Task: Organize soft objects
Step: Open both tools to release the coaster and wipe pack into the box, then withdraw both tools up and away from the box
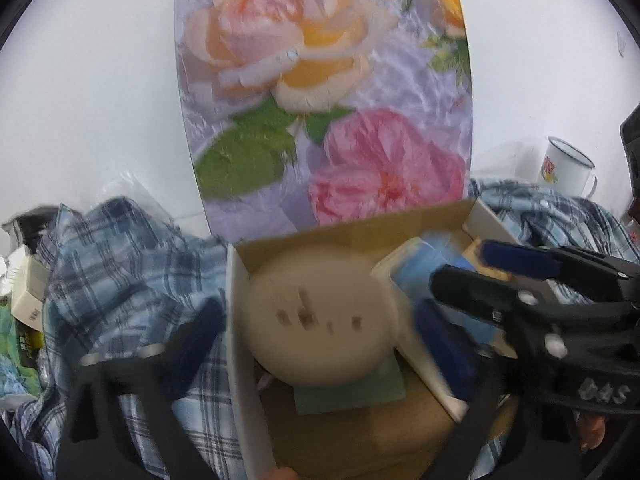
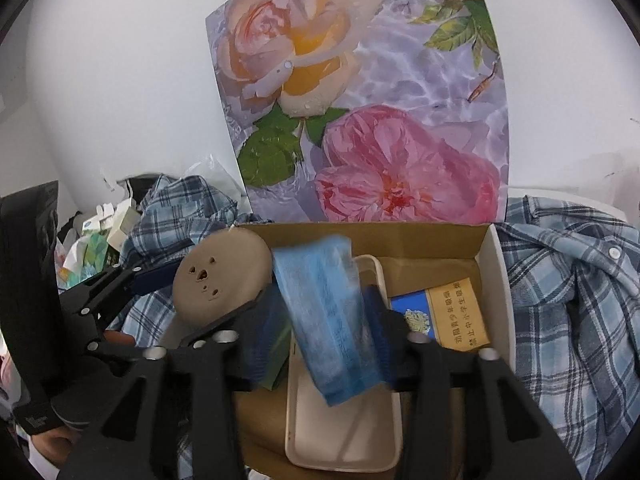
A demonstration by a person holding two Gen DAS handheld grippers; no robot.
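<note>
Soft, even daylight fills both views, bright on the white wall (image 1: 100, 80) with only faint shadows. The left view is smeared by motion blur, worst on the round beige pad (image 1: 320, 320). Fisheye bending curves the floral poster (image 2: 360, 100), and the corners go black.

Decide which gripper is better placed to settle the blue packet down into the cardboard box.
Right. The blue packet stands tilted between the right gripper's own fingers, above the beige tray in the cardboard box. The left gripper is spread wide around the round beige pad.
</note>
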